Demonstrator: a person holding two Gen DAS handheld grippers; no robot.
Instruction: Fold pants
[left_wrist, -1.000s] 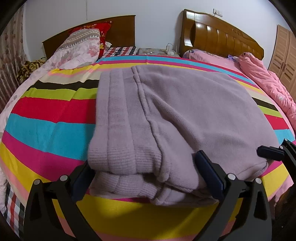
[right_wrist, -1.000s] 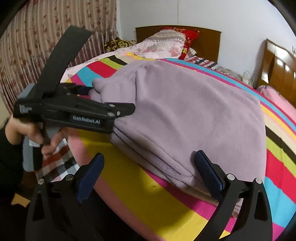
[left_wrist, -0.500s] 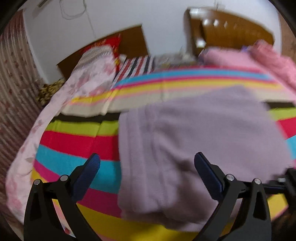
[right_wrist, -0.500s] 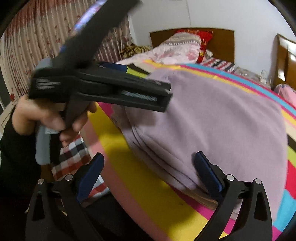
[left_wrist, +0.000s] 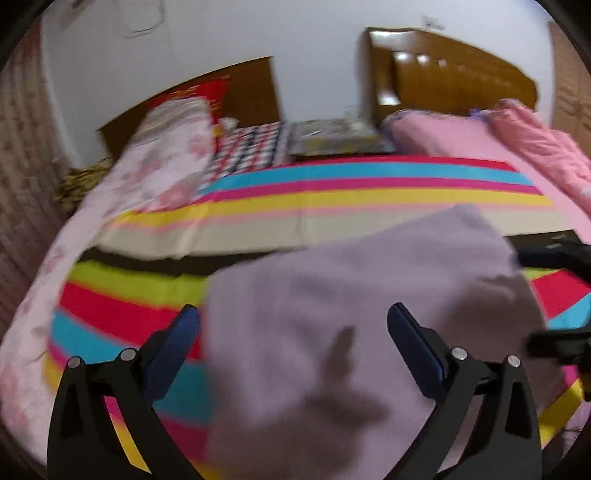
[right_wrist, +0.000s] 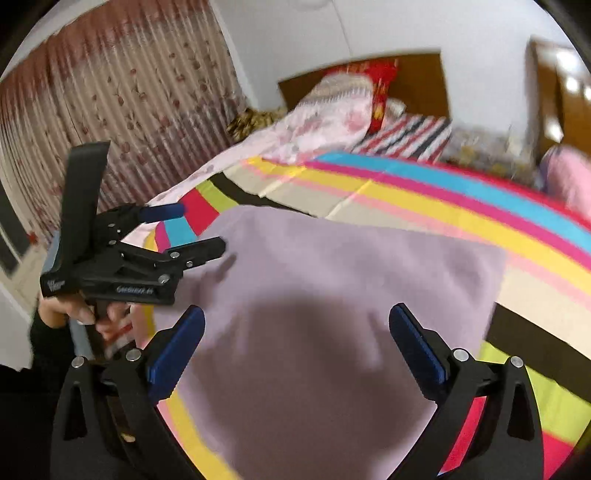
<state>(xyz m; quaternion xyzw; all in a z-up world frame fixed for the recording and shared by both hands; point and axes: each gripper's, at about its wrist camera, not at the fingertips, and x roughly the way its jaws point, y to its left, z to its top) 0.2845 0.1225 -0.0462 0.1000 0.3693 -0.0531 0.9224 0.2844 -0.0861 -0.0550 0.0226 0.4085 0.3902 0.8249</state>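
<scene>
The lavender knit pants (left_wrist: 351, 332) lie folded in a flat rectangle on the striped bedspread (left_wrist: 332, 195). My left gripper (left_wrist: 293, 321) hovers open above their left half, with nothing between its fingers. My right gripper (right_wrist: 295, 321) is open too, above the pants (right_wrist: 332, 288), and casts a dark shadow on them. In the right wrist view, the left gripper (right_wrist: 201, 229) stands at the pants' left corner, held by a hand (right_wrist: 74, 314). The right gripper's black fingers (left_wrist: 554, 254) show at the right edge of the left wrist view. Both views are motion-blurred.
Floral and red pillows (left_wrist: 173, 147) and a wooden headboard (left_wrist: 443, 81) lie at the far end of the bed. A pink quilt (left_wrist: 535, 147) is bunched at the far right. A patterned curtain (right_wrist: 110, 110) hangs left of the bed.
Both grippers have lifted from the bed's near edge and moved forward over the folded pants. They stayed open and the pants have not moved.
</scene>
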